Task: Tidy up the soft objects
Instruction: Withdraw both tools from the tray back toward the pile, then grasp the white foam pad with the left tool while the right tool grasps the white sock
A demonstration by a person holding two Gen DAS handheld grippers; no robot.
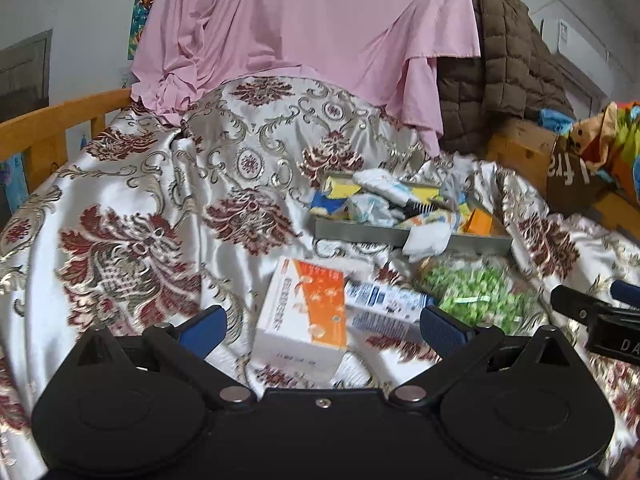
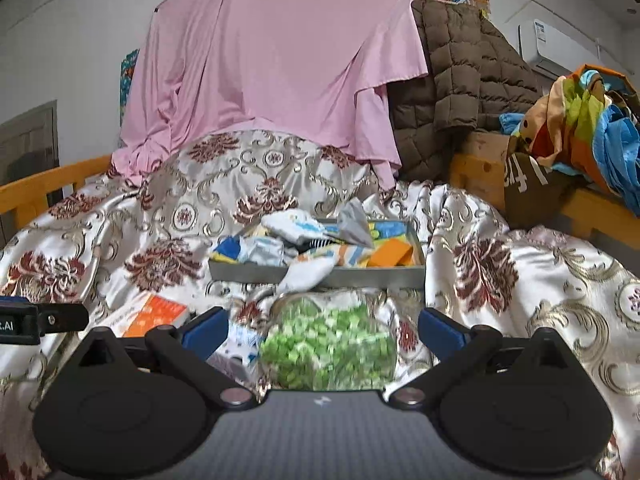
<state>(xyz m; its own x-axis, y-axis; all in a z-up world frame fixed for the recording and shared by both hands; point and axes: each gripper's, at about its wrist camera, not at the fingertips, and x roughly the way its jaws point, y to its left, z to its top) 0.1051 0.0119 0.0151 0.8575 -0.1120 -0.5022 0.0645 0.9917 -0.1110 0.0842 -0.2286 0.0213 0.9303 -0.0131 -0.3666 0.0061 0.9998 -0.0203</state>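
Left wrist view: the left gripper (image 1: 322, 326) hangs spread wide, empty, over an orange-and-white box (image 1: 304, 312) on the bedspread (image 1: 132, 200). The right gripper (image 2: 322, 330) — likewise agape and empty — frames a clear bag (image 2: 328, 344) of green pieces. Just beyond, one grey tray (image 2: 320, 274) holds a heap of soft items; a white one (image 2: 308, 274) droops over its near edge. Judging by this, a pick-up is about to start: lower, close, carry to the tray. One bag, two boxes counting the blue-printed box (image 1: 384, 304).

Green bag (image 2: 328, 348) blurred – contents unreadable; tray (image 2: 256, 272) items jumbled (can't separate); box (image 1: 302, 316) print too small.
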